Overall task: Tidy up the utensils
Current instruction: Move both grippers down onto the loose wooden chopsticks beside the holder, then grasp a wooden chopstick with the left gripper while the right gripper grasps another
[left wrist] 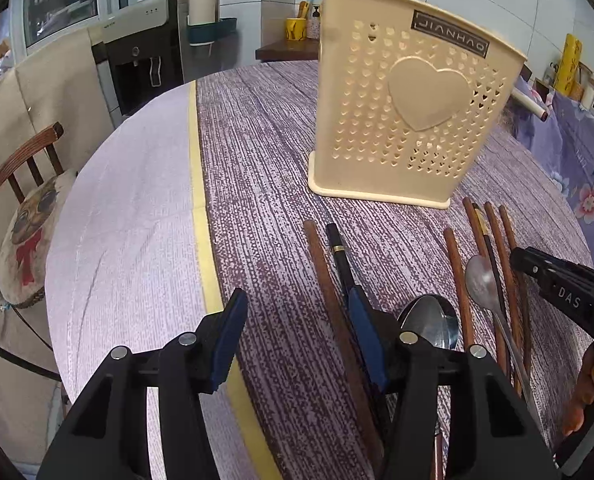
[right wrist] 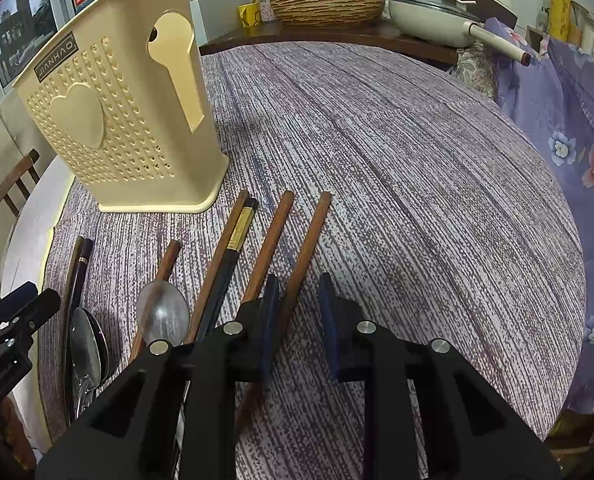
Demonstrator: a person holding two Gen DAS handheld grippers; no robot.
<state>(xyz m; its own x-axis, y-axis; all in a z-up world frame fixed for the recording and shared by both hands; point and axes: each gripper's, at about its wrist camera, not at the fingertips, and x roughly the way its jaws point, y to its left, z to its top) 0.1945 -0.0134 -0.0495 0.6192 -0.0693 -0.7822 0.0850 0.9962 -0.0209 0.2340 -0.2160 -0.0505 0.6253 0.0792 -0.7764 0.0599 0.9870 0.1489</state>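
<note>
A cream perforated utensil holder [left wrist: 409, 108] with a heart stands upright on the table; it also shows in the right wrist view [right wrist: 113, 120]. Several brown and black chopsticks [right wrist: 273, 240] and two metal spoons [right wrist: 163, 312] lie in a row in front of it. My left gripper [left wrist: 297, 336] is open and empty, low over the table, with a brown chopstick [left wrist: 329, 292] and a black chopstick [left wrist: 343, 260] by its right finger. My right gripper [right wrist: 297, 316] is open around the rightmost brown chopstick [right wrist: 309, 248], not shut on it. It also shows in the left wrist view [left wrist: 557, 284].
The round table [right wrist: 417, 160] has a purple woven cloth with a yellow stripe [left wrist: 201, 208]. A wooden chair with a dog cushion [left wrist: 29, 232] stands left. A water dispenser [left wrist: 137, 52] is behind. A basket [right wrist: 327, 4] and pan [right wrist: 429, 16] sit on a far shelf.
</note>
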